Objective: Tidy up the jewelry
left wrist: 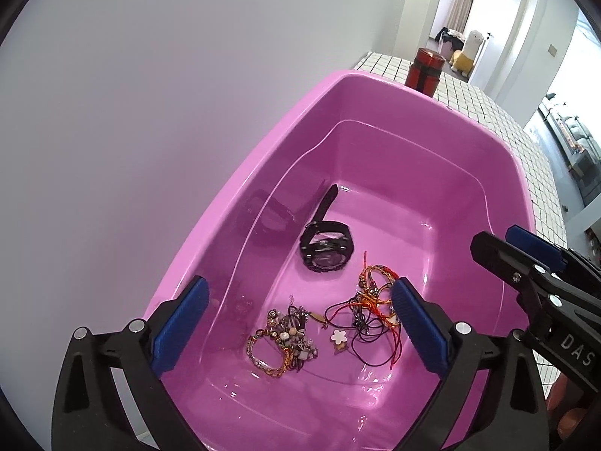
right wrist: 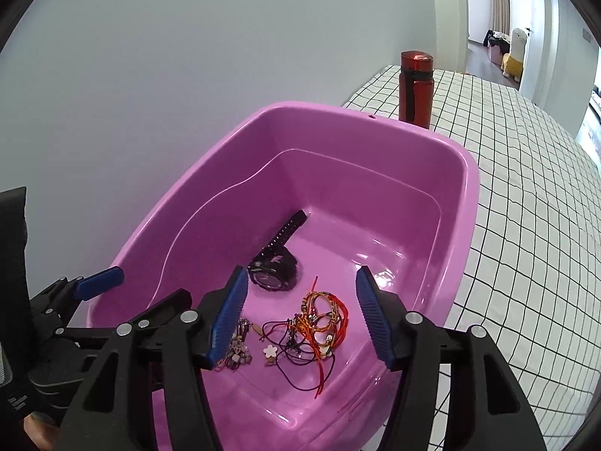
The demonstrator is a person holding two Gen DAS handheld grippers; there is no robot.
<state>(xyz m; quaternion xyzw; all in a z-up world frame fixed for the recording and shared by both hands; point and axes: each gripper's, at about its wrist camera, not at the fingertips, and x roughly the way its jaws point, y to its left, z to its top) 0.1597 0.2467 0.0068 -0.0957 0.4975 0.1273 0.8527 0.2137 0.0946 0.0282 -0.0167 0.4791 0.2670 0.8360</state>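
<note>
Firstly, left wrist view: the left tongs (left wrist: pixel 298 323) are seen spread wide over a pink plastic tub (left wrist: pixel 233 203), nothing gripped between the blue pads. On the tub floor a black watch (left wrist: pixel 326 250) is lying near the middle, strap pointing to the far wall. Nearer the camera a beaded bracelet cluster (left wrist: pixel 283 342) is seen, and just beside it a tangle of red and black cord bracelets (left wrist: pixel 370 310), partly hidden by the right-hand pad. A small flower charm (left wrist: pixel 340 338) is lying between the two piles. The right tongs (left wrist: pixel 503 244) are visible at the right edge, over the tub rim. A red flask (left wrist: pixel 424 71) is standing behind the tub on the checked table (left wrist: pixel 499 112).

Right wrist view: the right tongs (right wrist: pixel 300 317) are held partly open above the cord tangle (right wrist: pixel 319 323), pads clear of it, nothing held. The watch (right wrist: pixel 272 272) is lying just beyond the left pad. The beaded cluster (right wrist: pixel 238 353) is mostly hidden behind that pad. The left tongs (right wrist: pixel 109 278) are seen at lower left, by the tub rim.
</note>
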